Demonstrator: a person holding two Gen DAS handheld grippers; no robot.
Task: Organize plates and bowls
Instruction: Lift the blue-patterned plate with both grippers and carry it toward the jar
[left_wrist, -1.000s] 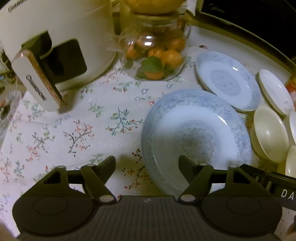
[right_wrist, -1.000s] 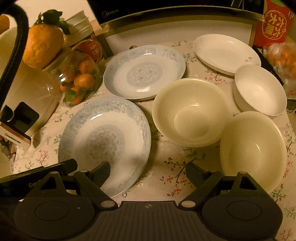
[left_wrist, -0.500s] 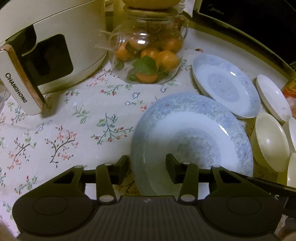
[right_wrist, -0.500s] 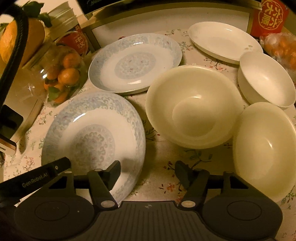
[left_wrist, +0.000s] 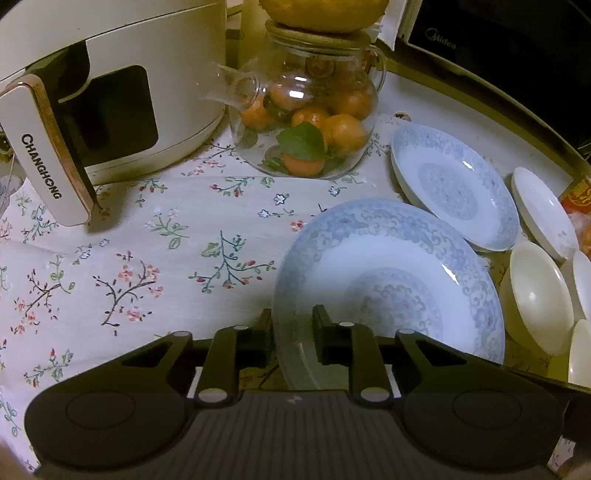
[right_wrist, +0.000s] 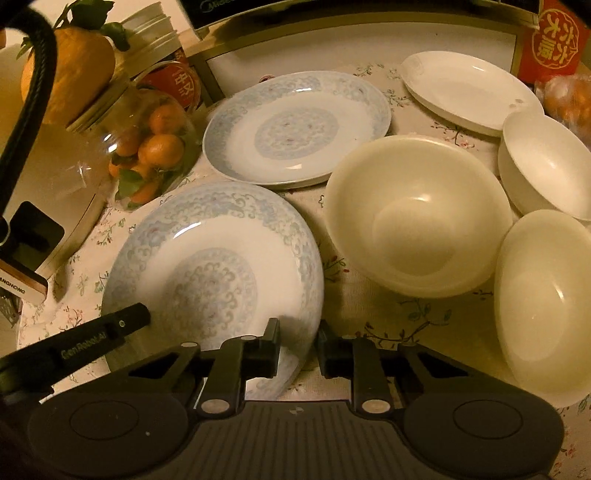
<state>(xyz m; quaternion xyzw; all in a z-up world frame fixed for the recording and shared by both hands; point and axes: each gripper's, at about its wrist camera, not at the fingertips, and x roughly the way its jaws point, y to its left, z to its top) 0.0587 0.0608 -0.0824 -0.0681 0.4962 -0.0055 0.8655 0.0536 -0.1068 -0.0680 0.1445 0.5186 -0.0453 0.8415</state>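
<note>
**Both tongs pinch the near blue plate**

Your left tongs (left_wrist: 292, 332) are narrowed onto the left rim of the near blue plate (left_wrist: 388, 280), one finger outside the rim and one inside. Your right tongs (right_wrist: 297, 345) grip the same plate's right rim (right_wrist: 207, 273) the same way. The plate sits toward the front edge of the worktop (left_wrist: 147, 236), which is covered with a flowered cloth. Just behind it lies a second blue plate (right_wrist: 295, 125), near the back edge. To the right stand a large cream bowl (right_wrist: 417, 218), another cream bowl (right_wrist: 543, 295) at the front right, and a white bowl (right_wrist: 546, 162), with a white plate (right_wrist: 469, 88) behind them. A glass jar of oranges (left_wrist: 306, 110) and a white appliance (left_wrist: 110, 85) occupy the back left.
</note>
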